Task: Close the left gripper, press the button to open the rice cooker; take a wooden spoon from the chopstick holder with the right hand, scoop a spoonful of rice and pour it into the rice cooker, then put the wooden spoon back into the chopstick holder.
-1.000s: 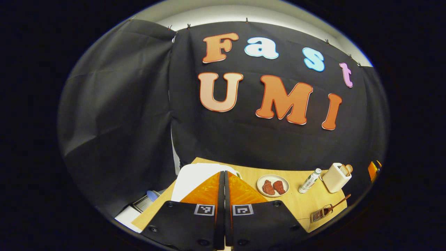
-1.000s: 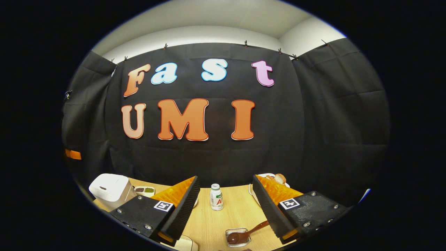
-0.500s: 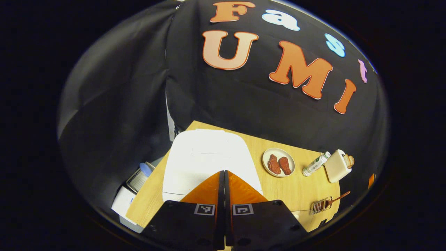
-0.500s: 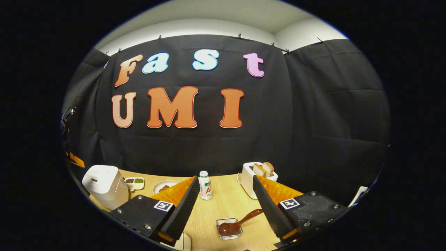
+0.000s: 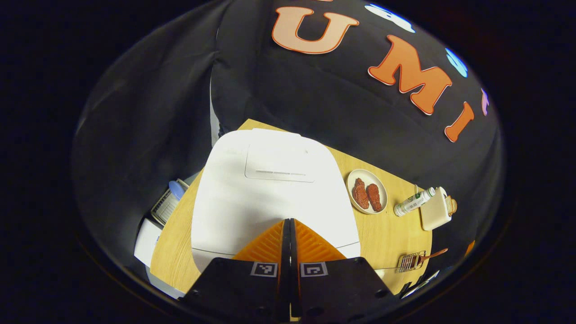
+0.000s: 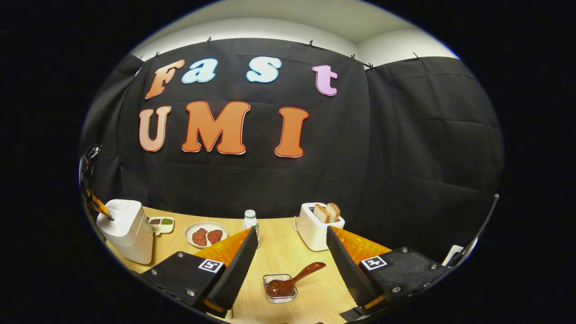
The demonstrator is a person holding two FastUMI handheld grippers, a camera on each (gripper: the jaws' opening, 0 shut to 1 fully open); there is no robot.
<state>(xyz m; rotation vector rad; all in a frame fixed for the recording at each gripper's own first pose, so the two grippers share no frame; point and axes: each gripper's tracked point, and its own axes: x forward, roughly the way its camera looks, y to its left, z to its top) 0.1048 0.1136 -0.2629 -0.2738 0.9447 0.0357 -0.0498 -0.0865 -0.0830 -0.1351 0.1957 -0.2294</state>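
Your left gripper [image 5: 288, 220] has its fingers pressed together, with no gap between them, and it hangs over the front edge of the white, rounded-square rice cooker [image 5: 270, 189], whose lid is down. That cooker stands at the left end of the light wooden bench [image 5: 396, 238]; whether the fingertips touch the lid you cannot tell from here.

Your right gripper [image 6: 291, 245] has its fingers spread wide and grips nothing. Between them, near the bench's front edge, sits the small clear wire-framed holder [image 6: 280, 288] with the dark brown wooden spoon [image 6: 292, 280] lying in it, bowl down in the holder and handle slanting up to the right.

Toward the back edge stand a round cream plate with two reddish pieces of meat [image 6: 205, 234], a small white bottle [image 6: 250, 220] and a cream toaster with two bread slices [image 6: 317, 225]. A small two-part dish [image 6: 161, 223] sits just beside the cooker.
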